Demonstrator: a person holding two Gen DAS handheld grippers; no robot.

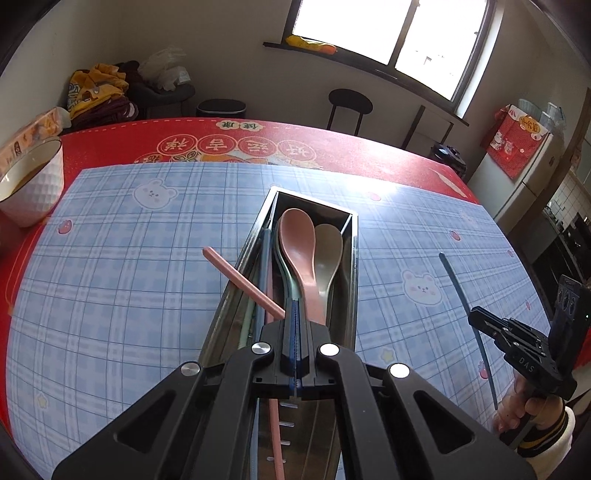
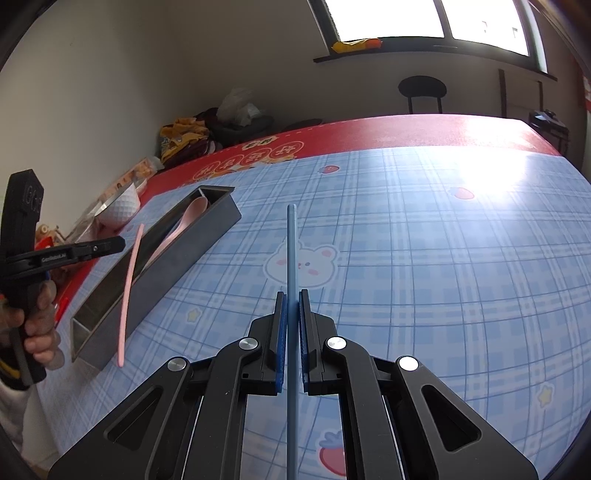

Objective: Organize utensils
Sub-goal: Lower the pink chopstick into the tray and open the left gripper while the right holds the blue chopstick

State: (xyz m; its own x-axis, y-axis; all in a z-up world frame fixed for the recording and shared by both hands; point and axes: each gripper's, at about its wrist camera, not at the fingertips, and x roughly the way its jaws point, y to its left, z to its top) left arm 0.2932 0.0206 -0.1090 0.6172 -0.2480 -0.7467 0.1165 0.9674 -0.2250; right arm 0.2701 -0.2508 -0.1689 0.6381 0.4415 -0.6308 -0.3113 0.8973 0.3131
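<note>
Left tongs (image 1: pixel 294 314) clamp a slim pink chopstick (image 1: pixel 242 282), right tongs (image 2: pixel 291 306) a thin blue chopstick (image 2: pixel 291 243).

So the long utensil box (image 1: pixel 314 206) sits lengthwise on the checked mat (image 1: pixel 129 277) around the middle of the tabletop (image 1: pixel 110 133), with two spoons (image 1: pixel 299 251) lying side by side inside it, bowls at the far end. The left hand-held gripper (image 1: pixel 294 314) is over the near end of the box with a chopstick (image 1: pixel 240 278) clamped in it, sticking out to the far left across the box rim, while the right hand-held gripper (image 2: pixel 291 306) is off to the right of the box, above the mat, with another chopstick (image 2: pixel 291 251) pinched between its fingers and pointing away. A bowl (image 1: pixel 33 184) stands at the far left of the tabletop, just beside the mat's corner, and a stool (image 1: pixel 349 105) is behind the far edge, under the window (image 1: pixel 388 33).
</note>
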